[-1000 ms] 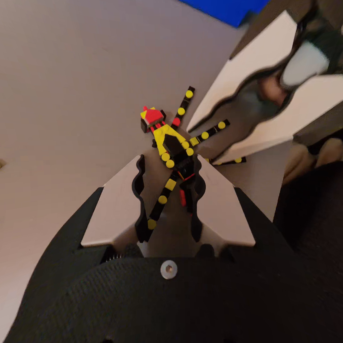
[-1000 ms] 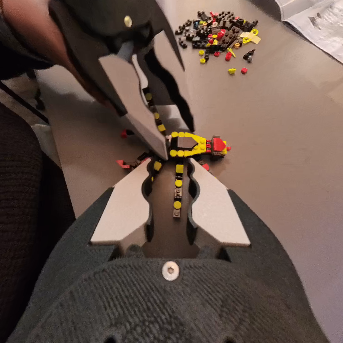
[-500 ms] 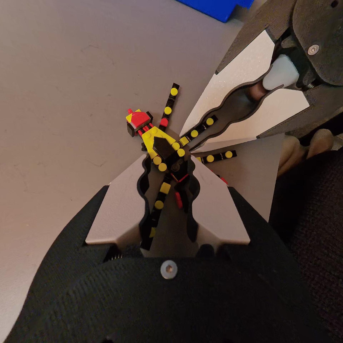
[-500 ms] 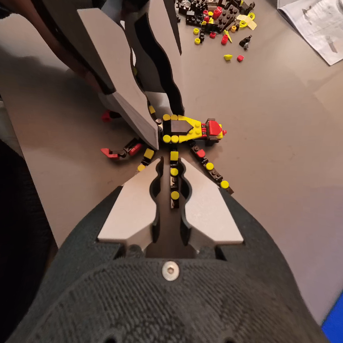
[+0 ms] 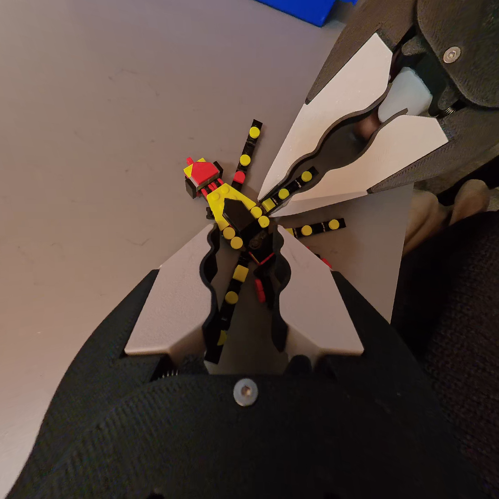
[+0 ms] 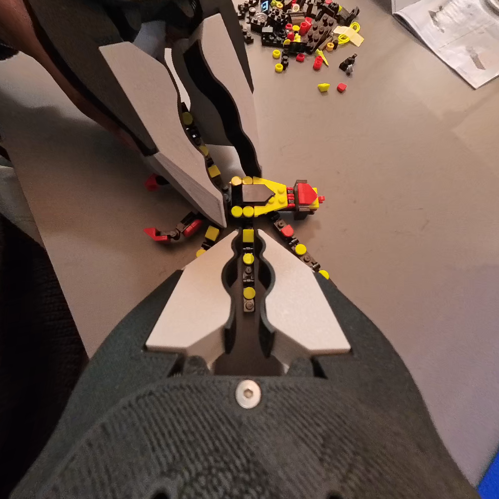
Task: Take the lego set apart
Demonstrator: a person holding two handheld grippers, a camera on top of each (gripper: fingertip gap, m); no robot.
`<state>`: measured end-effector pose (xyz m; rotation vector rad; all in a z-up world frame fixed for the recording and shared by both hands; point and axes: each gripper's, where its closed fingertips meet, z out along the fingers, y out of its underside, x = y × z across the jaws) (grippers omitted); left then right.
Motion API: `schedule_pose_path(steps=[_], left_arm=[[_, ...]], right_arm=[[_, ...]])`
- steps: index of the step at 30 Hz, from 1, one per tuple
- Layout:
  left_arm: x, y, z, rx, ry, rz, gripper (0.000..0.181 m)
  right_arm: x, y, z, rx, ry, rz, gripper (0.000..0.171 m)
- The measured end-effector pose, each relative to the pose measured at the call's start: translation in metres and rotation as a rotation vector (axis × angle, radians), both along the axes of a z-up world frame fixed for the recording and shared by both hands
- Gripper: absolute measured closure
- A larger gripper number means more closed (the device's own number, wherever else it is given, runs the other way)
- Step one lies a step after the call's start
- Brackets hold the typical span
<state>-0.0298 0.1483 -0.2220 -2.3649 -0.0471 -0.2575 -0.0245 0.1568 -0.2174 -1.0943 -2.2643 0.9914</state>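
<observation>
A lego insect model (image 5: 232, 208) with a yellow and black body, a red head and black legs with yellow studs lies on the grey table (image 5: 108, 108). My left gripper (image 5: 245, 232) is shut on the black rear end of the body. It reaches in from the upper left in the right wrist view (image 6: 240, 198). My right gripper (image 6: 248, 232) is shut on one black leg with yellow studs (image 6: 248, 259), close to where it joins the model's body (image 6: 259, 194). In the left wrist view the right gripper (image 5: 267, 206) comes from the upper right, with that leg (image 5: 294, 186) between its fingers.
A pile of loose lego pieces (image 6: 297, 27) lies at the far side, with a paper booklet (image 6: 453, 40) to its right. A blue object (image 5: 297, 8) lies at the far edge. The table's edge and dark fabric (image 5: 445, 297) are on the right.
My left gripper narrowed around the model's rear end and stopped on it. My right gripper slid forward along the leg and closed on it.
</observation>
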Motion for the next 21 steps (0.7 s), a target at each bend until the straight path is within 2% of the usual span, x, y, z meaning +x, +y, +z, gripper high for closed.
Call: schedule_pose_path(steps=[3, 8, 10, 13, 17, 21], left_arm=[[-0.001, -0.001, 0.000, -0.023, -0.015, 0.008, 0.146], [0.002, -0.004, 0.000, -0.080, 0.021, -0.004, 0.149], [0.003, -0.003, 0.000, -0.083, 0.052, 0.002, 0.149], [0.002, -0.003, 0.000, -0.072, 0.023, 0.010, 0.149], [0.001, -0.003, 0.000, -0.060, -0.007, 0.016, 0.149], [0.001, -0.002, 0.000, -0.052, -0.011, 0.016, 0.148]], right_arm=[[0.001, -0.002, 0.001, -0.035, -0.021, 0.005, 0.164], [-0.007, -0.011, 0.026, -0.275, -0.008, -0.046, 0.165], [-0.013, -0.005, 0.041, -0.347, 0.014, -0.091, 0.164], [-0.014, 0.015, 0.046, -0.410, 0.016, -0.147, 0.164], [-0.014, 0.024, 0.065, -0.612, 0.004, -0.164, 0.165], [-0.014, 0.025, 0.062, -0.533, 0.027, -0.148, 0.165]])
